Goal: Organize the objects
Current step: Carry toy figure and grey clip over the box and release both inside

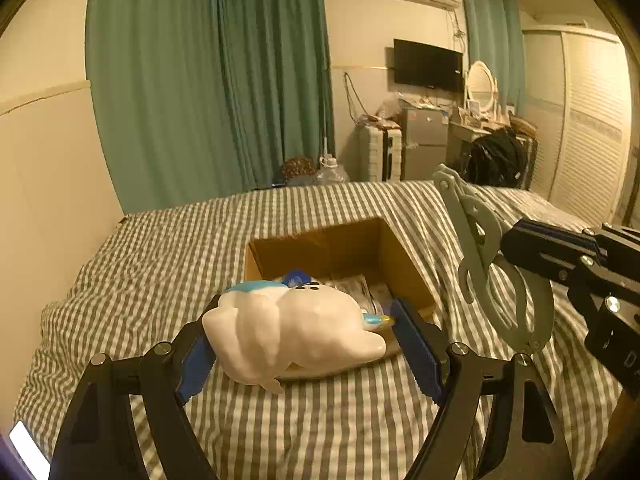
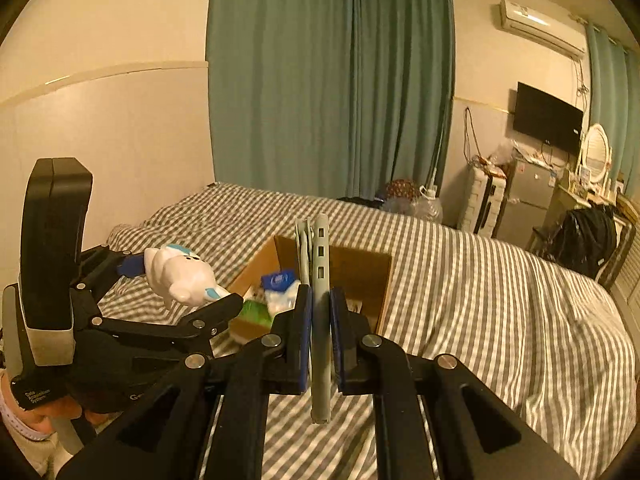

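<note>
Left wrist view: the left gripper (image 1: pixel 298 344) clamps a white animal figurine (image 1: pixel 296 332) between its blue pads, above the striped bedspread (image 1: pixel 160 264). Just beyond sits an open cardboard box (image 1: pixel 384 256) holding packets. To the right, the right gripper (image 2: pixel 320 332) pinches grey pliers-like tongs (image 2: pixel 320 312) upright, near the box.

The box (image 1: pixel 340 256) sits just ahead of the left gripper (image 1: pixel 304 344), its top open. The grey tool (image 1: pixel 480 256) in the right gripper (image 2: pixel 320 320) hangs close on the right. The bed (image 1: pixel 160 248) on the left is bare.
</note>
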`<control>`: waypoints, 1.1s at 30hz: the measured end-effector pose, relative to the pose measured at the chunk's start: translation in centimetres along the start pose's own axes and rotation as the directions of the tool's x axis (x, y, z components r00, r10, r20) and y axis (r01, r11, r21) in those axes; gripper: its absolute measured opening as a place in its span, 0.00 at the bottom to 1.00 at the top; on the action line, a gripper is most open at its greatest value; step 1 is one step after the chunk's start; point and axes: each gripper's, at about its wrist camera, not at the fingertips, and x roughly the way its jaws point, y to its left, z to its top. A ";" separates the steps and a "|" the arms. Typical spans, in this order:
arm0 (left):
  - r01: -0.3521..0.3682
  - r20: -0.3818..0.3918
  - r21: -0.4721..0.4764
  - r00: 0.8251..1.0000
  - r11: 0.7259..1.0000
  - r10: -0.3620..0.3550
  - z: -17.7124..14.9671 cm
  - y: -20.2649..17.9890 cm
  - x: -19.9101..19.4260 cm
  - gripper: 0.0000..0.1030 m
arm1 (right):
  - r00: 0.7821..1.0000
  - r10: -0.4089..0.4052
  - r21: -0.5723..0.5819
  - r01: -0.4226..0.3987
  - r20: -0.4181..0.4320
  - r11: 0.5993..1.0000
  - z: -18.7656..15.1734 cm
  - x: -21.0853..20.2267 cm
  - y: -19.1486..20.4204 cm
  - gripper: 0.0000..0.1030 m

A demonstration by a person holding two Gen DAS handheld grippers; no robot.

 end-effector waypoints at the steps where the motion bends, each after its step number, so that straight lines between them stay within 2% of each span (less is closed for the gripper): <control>1: -0.005 0.004 -0.003 1.000 1.000 0.005 0.5 0.2 0.4 0.81 | 1.000 -0.001 -0.007 0.001 0.004 1.000 0.5 0.6 -0.1 0.08; 5: -0.036 0.025 -0.007 0.999 0.999 0.036 2.4 0.7 2.9 0.81 | 1.000 -0.001 -0.019 0.002 0.016 1.000 2.4 3.2 -0.9 0.08; 9: -0.104 0.057 -0.016 0.993 0.994 0.105 3.7 1.1 5.4 0.81 | 1.000 0.002 -0.011 -0.002 0.012 1.000 3.9 6.4 -2.0 0.08; 19: -0.137 0.044 -0.060 0.989 0.989 0.139 4.9 1.9 12.4 0.81 | 1.000 0.009 0.005 -0.009 -0.026 1.000 6.9 14.8 -4.0 0.08; 26: -0.135 0.014 -0.071 0.991 0.988 0.136 4.4 1.9 15.8 0.81 | 0.997 0.015 0.039 -0.012 -0.080 0.999 6.0 19.7 -5.3 0.08; 33: -0.113 -0.071 -0.068 0.992 0.991 0.108 3.1 1.0 19.2 0.81 | 0.987 -0.013 0.042 0.020 -0.160 0.999 3.7 23.0 -6.1 0.08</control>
